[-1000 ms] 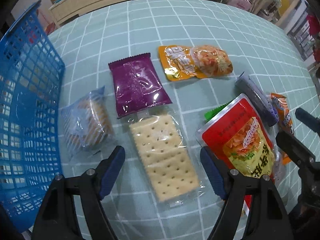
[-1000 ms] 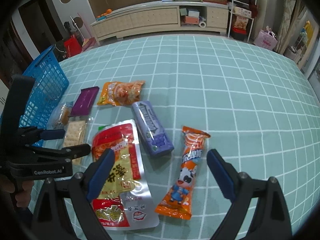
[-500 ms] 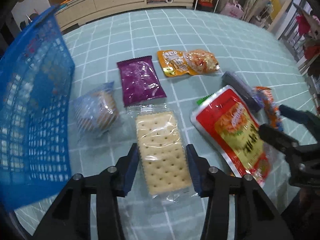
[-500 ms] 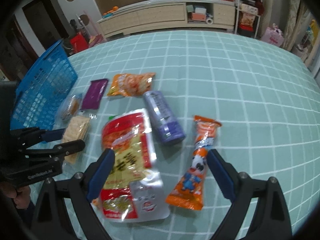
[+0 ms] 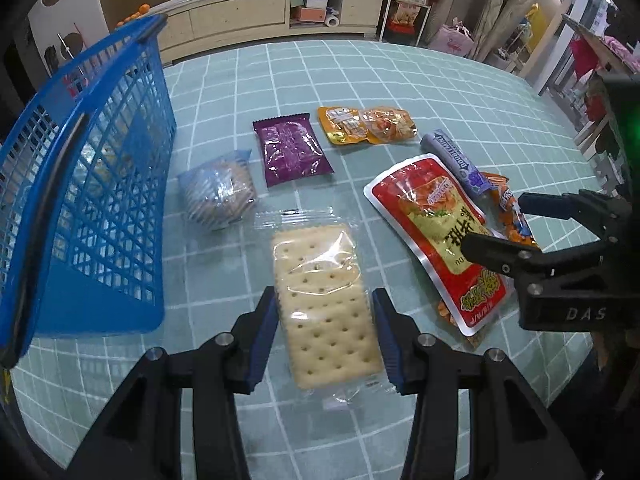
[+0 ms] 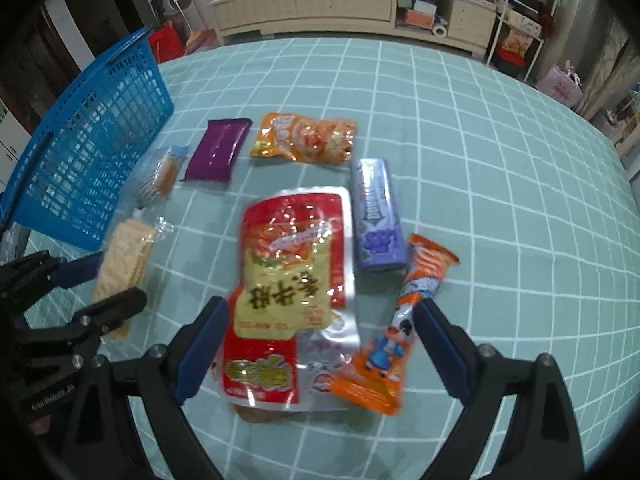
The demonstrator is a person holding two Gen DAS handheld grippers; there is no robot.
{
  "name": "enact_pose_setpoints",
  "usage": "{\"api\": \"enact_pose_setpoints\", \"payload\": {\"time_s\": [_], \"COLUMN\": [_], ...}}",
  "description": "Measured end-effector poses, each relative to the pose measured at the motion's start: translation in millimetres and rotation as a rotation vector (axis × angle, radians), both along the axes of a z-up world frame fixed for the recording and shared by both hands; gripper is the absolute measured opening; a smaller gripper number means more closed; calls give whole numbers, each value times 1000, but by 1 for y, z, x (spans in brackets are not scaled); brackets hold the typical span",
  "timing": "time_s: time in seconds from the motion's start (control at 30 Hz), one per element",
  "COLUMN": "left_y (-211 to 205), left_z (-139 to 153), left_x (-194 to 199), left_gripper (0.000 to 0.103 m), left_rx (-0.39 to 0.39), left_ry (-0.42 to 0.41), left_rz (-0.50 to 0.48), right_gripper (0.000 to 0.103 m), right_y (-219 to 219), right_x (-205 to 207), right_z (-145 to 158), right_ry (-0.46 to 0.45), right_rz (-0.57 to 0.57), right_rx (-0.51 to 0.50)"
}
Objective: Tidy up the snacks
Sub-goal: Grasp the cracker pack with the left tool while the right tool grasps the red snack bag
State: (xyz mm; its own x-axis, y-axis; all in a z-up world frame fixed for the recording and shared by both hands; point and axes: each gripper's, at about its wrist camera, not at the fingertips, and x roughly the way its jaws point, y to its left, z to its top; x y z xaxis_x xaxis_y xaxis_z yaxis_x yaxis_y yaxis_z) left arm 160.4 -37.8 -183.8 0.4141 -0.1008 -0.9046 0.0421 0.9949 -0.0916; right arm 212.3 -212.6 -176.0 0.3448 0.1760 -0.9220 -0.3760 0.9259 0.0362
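Since the earlier frame the left gripper (image 5: 325, 334) has been closed in from a wide spread, and the cracker pack (image 5: 326, 304) is now pinched by its long edges between the blue pads (image 5: 265, 338). Its near end is seen raised off the teal checked tablecloth (image 6: 480, 152). The right gripper (image 6: 320, 350) is held spread wide over the red pouch (image 6: 294, 280) and the orange stick pack (image 6: 396, 332), neither of which is gripped. The blue basket (image 5: 92, 184) is placed at the left, well apart from the pouch. A round biscuit pack (image 5: 220, 196), a purple packet (image 5: 292, 152), an orange pouch (image 5: 366, 124) and a purple gum pack (image 6: 376, 216) are left lying on the cloth.
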Motion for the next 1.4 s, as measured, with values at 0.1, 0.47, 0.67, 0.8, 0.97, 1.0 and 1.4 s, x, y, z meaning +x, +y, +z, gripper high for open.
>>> {"api": "enact_pose_setpoints", "payload": {"time_s": [0.1,0.47,0.67,0.8,0.97,1.0,1.4], "left_y": [5,13,16,19,19,19,21], "left_z": [5,8,10,11,12,12,14], "left_x": [0,-6,-4,-3,-3,-3,-6], "left_gripper": [44,44,44,44,44,44,44], "left_rx": [-13,-36,-36,-41,-54,-55,-57], "left_ry": [-7,-1,-5,-8,-7,-9,-5], "left_rz": [3,17,20,21,22,20,22], "right_gripper": [95,95,95,95,95,95,95], "right_y": [12,39,47,28,14,12,27], "right_x": [4,34,41,41,30,30,46], "right_z": [-3,-22,-19,-19,-19,-19,-21], "right_ry": [13,92,113,139,169,176,247], "right_rz": [11,39,80,37,38,33,117], "right_rx": [-54,-225,-330,-225,-294,-304,-199]}}
